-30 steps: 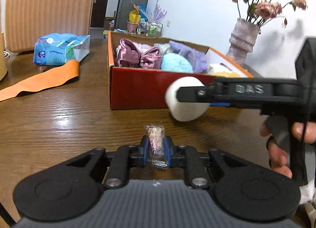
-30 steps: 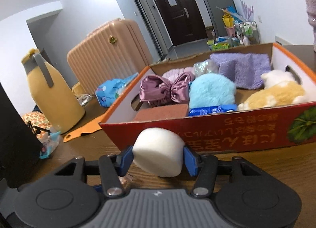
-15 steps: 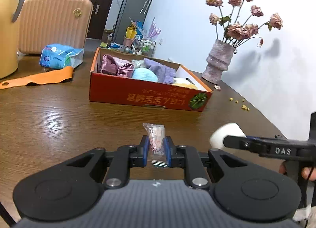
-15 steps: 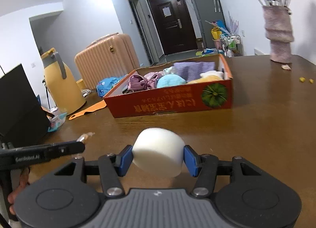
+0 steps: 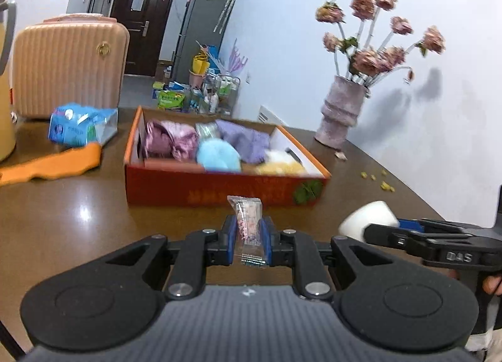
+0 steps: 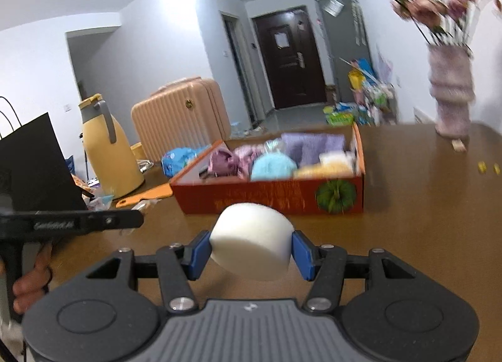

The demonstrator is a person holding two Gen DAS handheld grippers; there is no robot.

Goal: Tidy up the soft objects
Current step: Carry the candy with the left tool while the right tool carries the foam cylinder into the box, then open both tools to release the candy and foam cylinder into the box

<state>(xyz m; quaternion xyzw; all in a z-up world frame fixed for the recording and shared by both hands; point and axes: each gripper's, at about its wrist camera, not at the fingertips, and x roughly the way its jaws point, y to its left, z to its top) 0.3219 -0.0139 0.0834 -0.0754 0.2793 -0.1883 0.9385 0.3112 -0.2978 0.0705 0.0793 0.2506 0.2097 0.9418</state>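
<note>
Crinkly clear plastic is what your left gripper (image 5: 248,238) is pinching in the left wrist view: a small see-through sachet with pinkish contents (image 5: 248,227), blue pads clamping it at its lower half so the top sticks up free. You're gripping it narrow because it's thin and slippery, I'd guess. Ahead, the open red cardboard box (image 5: 219,191) is sitting on the brown wooden table (image 5: 72,220), already filling up with a mauve satin bow (image 5: 166,139), a fluffy light-blue puff (image 5: 218,155), a lilac cloth (image 5: 243,139) and a yellow plush (image 5: 280,167). Bare tabletop is lying between you and the near wall, so there's room to swing in. Your other tool is poking in from the right, well clear of the box.

Over in the right wrist view, your right gripper (image 6: 251,250) is squeezing a chunky white foam sponge (image 6: 251,239) across its width, jaws standing about halfway apart around it. The box's near red wall is facing you, and the pinkish ribbed vase (image 6: 451,92) is standing far right, out of the way. I reckon you're needing to clear that near rim before dropping anything in.
</note>
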